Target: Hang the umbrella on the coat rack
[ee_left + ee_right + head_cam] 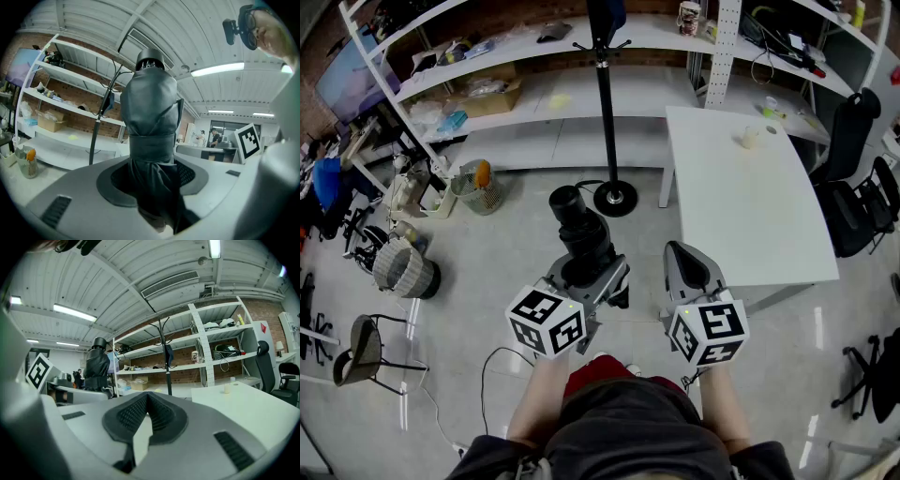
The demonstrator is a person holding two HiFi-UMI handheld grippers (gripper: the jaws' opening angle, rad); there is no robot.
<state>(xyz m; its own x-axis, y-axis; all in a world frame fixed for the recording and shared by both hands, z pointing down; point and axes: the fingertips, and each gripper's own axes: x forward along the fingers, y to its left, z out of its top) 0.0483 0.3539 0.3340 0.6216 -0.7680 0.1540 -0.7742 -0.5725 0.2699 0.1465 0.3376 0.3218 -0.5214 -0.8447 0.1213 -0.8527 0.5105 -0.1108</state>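
Note:
A folded black umbrella (pixel 579 232) stands upright between the jaws of my left gripper (pixel 592 279), which is shut on its lower part. In the left gripper view the umbrella (pixel 152 117) fills the middle, wrapped by its strap, with my left gripper (pixel 154 187) closed round its base. The black coat rack (pixel 605 94) stands ahead on a round base (pixel 615 198), and something dark hangs at its top. The coat rack pole (pixel 95 138) shows left of the umbrella. My right gripper (pixel 686 267) is level beside the left one, shut with nothing in it (pixel 146 401). The coat rack (pixel 167 366) is straight ahead of it.
A white table (pixel 741 187) with a small cup (pixel 751 138) stands to the right of the rack. White shelving (pixel 516 89) runs along the back. Wire baskets (pixel 478 192) and clutter sit at the left, black office chairs (pixel 862 187) at the right. A cable (pixel 492 375) lies on the floor.

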